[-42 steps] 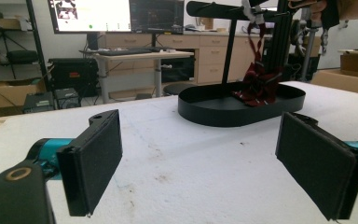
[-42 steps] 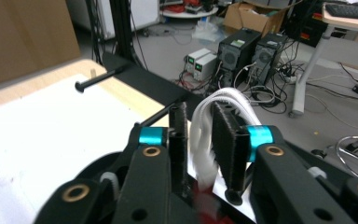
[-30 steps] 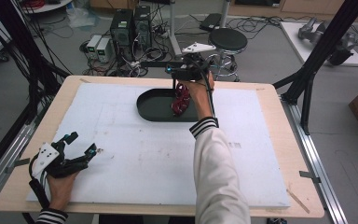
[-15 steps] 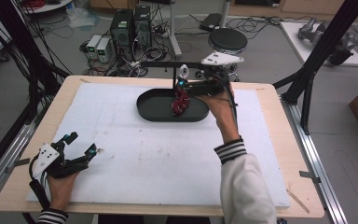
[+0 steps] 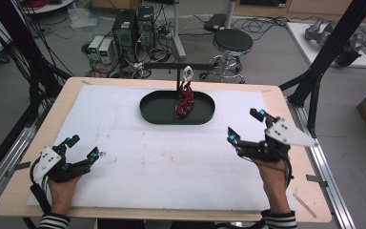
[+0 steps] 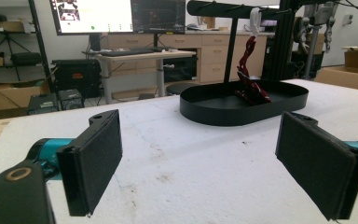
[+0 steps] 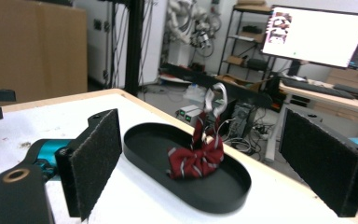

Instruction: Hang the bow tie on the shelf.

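Note:
A black oval tray (image 5: 148, 104) sits at the far middle of the table. A dark red striped bow tie (image 5: 185, 106) hangs by its white strap (image 5: 187, 74) from the black bar (image 5: 164, 65) of a stand, its lower end resting in the tray. My right gripper (image 5: 243, 125) is held open at the near right, well back from the tray. In the right gripper view the bow tie (image 7: 198, 158) and tray (image 7: 140, 144) lie ahead between the wide-apart pads (image 7: 98, 158). My left gripper (image 5: 83, 146) rests open at the near left, with the tray (image 6: 200, 112) far ahead of it.
A white mat (image 5: 138, 157) covers the wooden table (image 5: 14, 191). Black frame posts (image 5: 321, 71) rise at both sides. Beyond the far edge stand a stool (image 5: 232, 42) and computer cases (image 5: 133, 26). A desk with monitors (image 6: 121, 14) lies farther off.
My right gripper has let go at the stand and drawn back from the tray to the near right of the table. The bow tie stays hanging. The left gripper has not moved.

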A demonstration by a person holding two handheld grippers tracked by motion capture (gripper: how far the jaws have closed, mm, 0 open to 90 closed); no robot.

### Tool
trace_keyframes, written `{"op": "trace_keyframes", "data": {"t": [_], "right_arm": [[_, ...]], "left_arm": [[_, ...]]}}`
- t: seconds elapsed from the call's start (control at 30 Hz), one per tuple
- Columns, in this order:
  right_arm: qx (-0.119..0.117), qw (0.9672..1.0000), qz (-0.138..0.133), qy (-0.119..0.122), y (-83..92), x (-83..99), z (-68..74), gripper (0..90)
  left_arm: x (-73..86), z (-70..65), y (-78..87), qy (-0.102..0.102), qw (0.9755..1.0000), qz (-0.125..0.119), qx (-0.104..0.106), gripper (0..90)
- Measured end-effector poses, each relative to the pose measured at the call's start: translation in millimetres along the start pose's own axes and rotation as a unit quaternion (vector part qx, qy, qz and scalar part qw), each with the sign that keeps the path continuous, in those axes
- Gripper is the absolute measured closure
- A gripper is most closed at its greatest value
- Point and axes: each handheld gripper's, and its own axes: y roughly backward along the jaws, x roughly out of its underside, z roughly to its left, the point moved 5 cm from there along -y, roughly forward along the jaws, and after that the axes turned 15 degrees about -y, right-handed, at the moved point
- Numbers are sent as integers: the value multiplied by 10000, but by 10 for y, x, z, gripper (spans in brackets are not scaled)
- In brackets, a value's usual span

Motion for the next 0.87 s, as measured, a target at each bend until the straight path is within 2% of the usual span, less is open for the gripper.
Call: {"op": "trace_keyframes", "data": {"t": [0.07,0.13,0.17,0.27,0.37,0.43,0.57,0.6,0.73,0.87], "right_arm": [[63,9999,-106,-57,85,156,-41,121],[212,9994,-212,-169,146,370,-86,121],[357,9990,-205,-186,160,509,-123,121],[505,9979,-189,-351,150,809,-207,121],[647,9971,-207,-335,117,1006,-296,121],[747,9964,-175,-361,94,1098,-354,122],[802,9958,-27,-433,55,1225,-410,123],[840,9954,-46,-451,53,1248,-425,123],[850,9931,-90,-798,56,1333,-494,123],[836,9934,-209,-752,75,1332,-487,123]], "left_arm": [[-2,-2,1,-13,10000,-15,-9,149],[-2,-4,0,-20,10000,-13,-9,149],[-2,-4,0,-20,10000,-17,-7,149],[-3,-4,3,-23,10000,-28,-14,149],[-3,-4,5,-37,10000,-23,-15,149],[-3,-5,6,-40,10000,-24,-16,149],[-4,-5,3,-35,10000,-25,-16,149],[-3,-5,3,-33,10000,-22,-14,149],[-3,-6,3,-49,10000,-14,-12,149],[-2,-6,5,-57,10000,-10,-6,149]]}}
